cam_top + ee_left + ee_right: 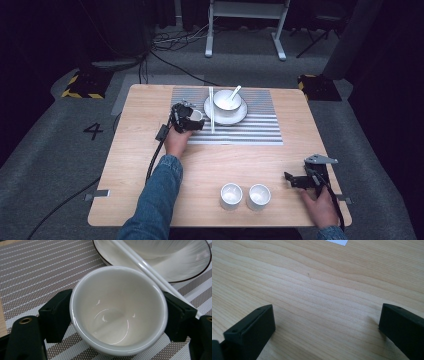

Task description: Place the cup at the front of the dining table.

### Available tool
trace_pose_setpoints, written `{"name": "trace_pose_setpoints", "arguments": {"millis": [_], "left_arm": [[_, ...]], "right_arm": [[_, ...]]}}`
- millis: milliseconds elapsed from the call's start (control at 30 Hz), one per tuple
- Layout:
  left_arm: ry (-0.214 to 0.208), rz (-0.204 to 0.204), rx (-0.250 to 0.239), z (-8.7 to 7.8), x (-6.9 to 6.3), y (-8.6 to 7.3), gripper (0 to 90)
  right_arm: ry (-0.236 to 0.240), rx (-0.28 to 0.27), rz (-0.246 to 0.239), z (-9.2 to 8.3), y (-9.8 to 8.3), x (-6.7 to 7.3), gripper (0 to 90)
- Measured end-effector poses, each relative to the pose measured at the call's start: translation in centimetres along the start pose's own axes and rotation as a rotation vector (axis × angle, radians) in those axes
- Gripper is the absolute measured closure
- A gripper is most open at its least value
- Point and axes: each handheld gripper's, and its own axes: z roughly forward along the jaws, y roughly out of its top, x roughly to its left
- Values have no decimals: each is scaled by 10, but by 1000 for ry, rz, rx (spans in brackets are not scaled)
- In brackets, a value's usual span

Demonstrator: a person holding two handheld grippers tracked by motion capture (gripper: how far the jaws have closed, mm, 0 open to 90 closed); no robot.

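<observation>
A small white cup stands upright and empty on the striped placemat. My left gripper has one black jaw on each side of the cup, close along its wall below the rim, and the jaws stand apart. In the high view the left gripper sits just left of the plate. White chopsticks lie between cup and plate. My right gripper rests low at the table's right front, open, with bare wood between its jaws.
A white bowl with a spoon stands on the plate at the back of the placemat. Two more white cups stand side by side near the front edge, left of the right gripper.
</observation>
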Motion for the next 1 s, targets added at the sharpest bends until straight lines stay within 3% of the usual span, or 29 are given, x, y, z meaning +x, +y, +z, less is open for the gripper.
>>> {"name": "trace_pose_setpoints", "arguments": {"millis": [167, 400, 700, 767, 1000], "left_arm": [[30, 44, -2, -10, -4, 5, 224], [23, 29, -56, -33, -5, 10, 225], [16, 48, -107, -64, -15, 8, 248], [9, 34, -111, -71, -16, 7, 247], [3, 62, -100, -88, -27, 1, 245]], "right_arm": [[0, 0, 0, 0, 0, 0, 4], [0, 0, 0, 0, 0, 0, 4], [0, 1, 2, 0, 0, 0, 4], [0, 1, 2, 0, 0, 0, 4], [0, 1, 2, 0, 0, 0, 4]]}}
